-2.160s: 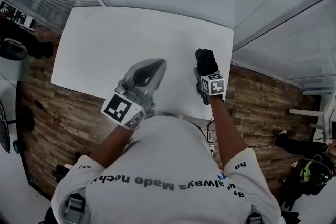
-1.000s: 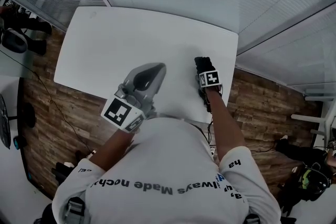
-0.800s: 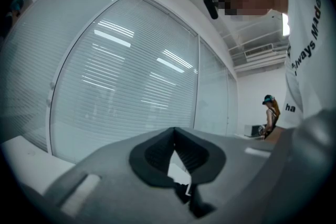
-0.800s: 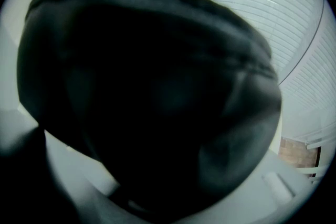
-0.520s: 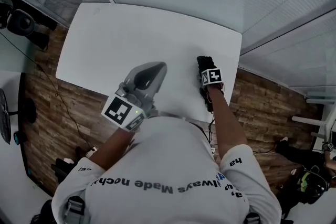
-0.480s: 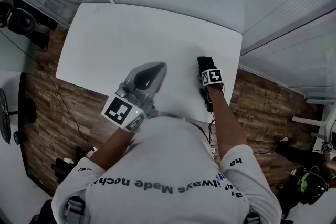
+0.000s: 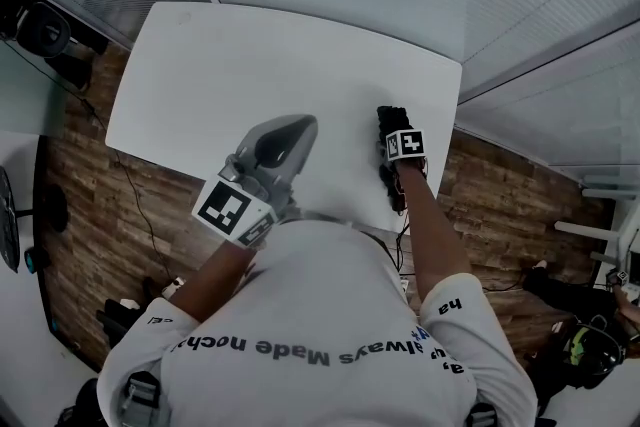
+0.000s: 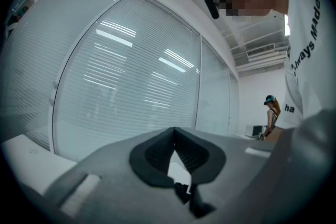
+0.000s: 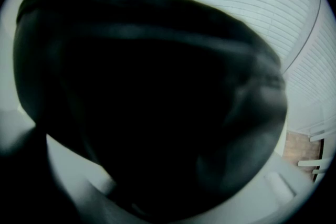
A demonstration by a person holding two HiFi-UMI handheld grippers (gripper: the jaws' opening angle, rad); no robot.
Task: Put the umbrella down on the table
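Head view, starting nearest: the person's white shirt [image 7: 320, 315] fills the near edge, and just past it the left gripper [image 7: 298, 127] hangs over the near edge of the table [image 7: 250, 65]. It is in the same pose as in every earlier picture. The left gripper view shows its dark pads [image 8: 157, 152] meeting at the tips with nothing between them, so it is closed and empty. It points level at the blinds [image 8: 131, 86] and takes no part in the task.

A little to the right and slightly farther off is the right gripper [image 7: 392, 127], tilted steeply down at the table's near right part. Its marker cube [image 7: 405, 144] faces up. Here is the change. About two seconds ago the black folded umbrella [image 7: 388, 116] showed as a bulky bundle standing clear beyond the cube. Now only a smaller dark shape peeks out past the cube, low against the white top. This suggests the umbrella has been brought down onto the table.

In the right gripper view the umbrella's dark cloth [image 9: 147, 102] fills nearly everything, with pale tabletop showing beneath it on both sides. The jaws stand wide and are opening, with the umbrella between them. The grip looks to be coming off, though the exact contact of the pads is lost in the dark.

My judgement is that the put-down is all but finished. The umbrella seems to rest on the near right part of the table, and what remains is to let go fully and lift the gripper away without dragging the cloth. Because the umbrella lies close to the table's near edge, a snag on withdrawal could pull it off.

Farther away the table is bare, and beyond it are the blinds.
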